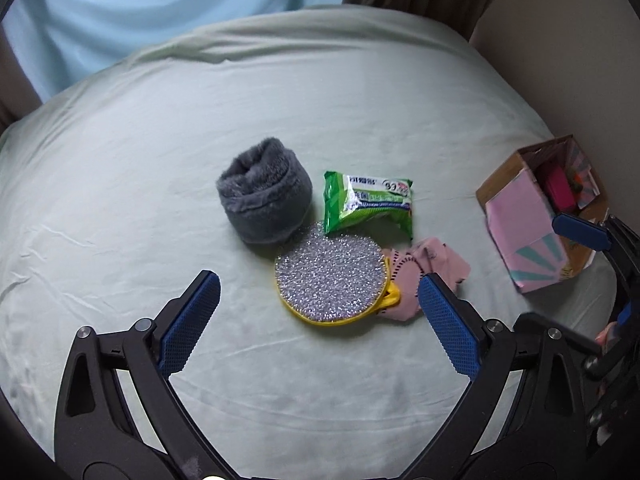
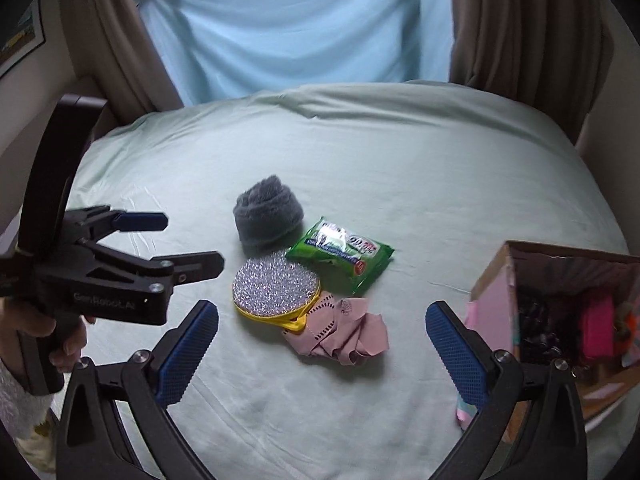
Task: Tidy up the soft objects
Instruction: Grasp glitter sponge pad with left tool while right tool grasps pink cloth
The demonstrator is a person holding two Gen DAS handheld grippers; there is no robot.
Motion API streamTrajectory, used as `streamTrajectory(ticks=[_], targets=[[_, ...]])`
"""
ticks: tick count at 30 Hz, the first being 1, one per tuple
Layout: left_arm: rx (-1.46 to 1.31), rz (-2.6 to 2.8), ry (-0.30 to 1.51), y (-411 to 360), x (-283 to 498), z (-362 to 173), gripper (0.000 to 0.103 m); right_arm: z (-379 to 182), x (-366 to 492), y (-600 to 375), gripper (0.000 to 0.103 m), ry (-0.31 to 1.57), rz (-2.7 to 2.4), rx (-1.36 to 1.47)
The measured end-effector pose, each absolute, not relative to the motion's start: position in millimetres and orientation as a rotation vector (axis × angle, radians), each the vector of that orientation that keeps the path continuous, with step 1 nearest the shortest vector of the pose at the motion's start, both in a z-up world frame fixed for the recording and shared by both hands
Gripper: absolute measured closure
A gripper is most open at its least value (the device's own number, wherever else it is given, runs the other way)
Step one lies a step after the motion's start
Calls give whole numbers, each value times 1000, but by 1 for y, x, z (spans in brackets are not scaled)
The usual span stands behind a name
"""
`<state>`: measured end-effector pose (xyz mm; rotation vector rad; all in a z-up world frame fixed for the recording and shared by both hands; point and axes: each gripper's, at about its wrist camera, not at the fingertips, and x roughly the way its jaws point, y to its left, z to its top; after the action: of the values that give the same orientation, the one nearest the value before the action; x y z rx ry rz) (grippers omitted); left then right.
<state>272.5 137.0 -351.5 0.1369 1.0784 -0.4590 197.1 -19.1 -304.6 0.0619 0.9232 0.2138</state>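
On the pale green bed sheet (image 1: 160, 160) lie a rolled grey fuzzy towel (image 1: 264, 196) (image 2: 268, 212), a green wipes pack (image 1: 366, 200) (image 2: 340, 256), a round silver scrubber with a yellow rim (image 1: 330, 276) (image 2: 276, 288) and a crumpled pink cloth (image 1: 436, 268) (image 2: 344, 336). My left gripper (image 1: 320, 304) is open and empty, held above the scrubber; it also shows in the right wrist view (image 2: 176, 240). My right gripper (image 2: 322, 332) is open and empty above the pink cloth. One of its fingers (image 1: 580, 232) shows in the left wrist view.
An open cardboard box with pink sides (image 1: 536, 216) (image 2: 560, 320) stands at the bed's right edge and holds pink and dark items. Brown curtains (image 2: 520, 32) and a light blue sheet (image 2: 280, 28) hang behind the bed.
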Motion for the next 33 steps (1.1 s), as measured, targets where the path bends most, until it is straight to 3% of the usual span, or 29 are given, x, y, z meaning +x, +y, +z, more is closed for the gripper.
streamTrajectory(ticks=[12,16,27,33], targets=[[190,-517,1115,106,290,-424,4,-391,217,-9,0,955,266,-32],[186,-520,1134,101,295,-438,9,-406,222,-5,1,958,289,-63],[224,-506,1135,94,298,-460,14,-441,234,4,22,1000,288,-115],[224,-495,1130,101,299,-459,34,-441,231,8,43,983,286,-132]])
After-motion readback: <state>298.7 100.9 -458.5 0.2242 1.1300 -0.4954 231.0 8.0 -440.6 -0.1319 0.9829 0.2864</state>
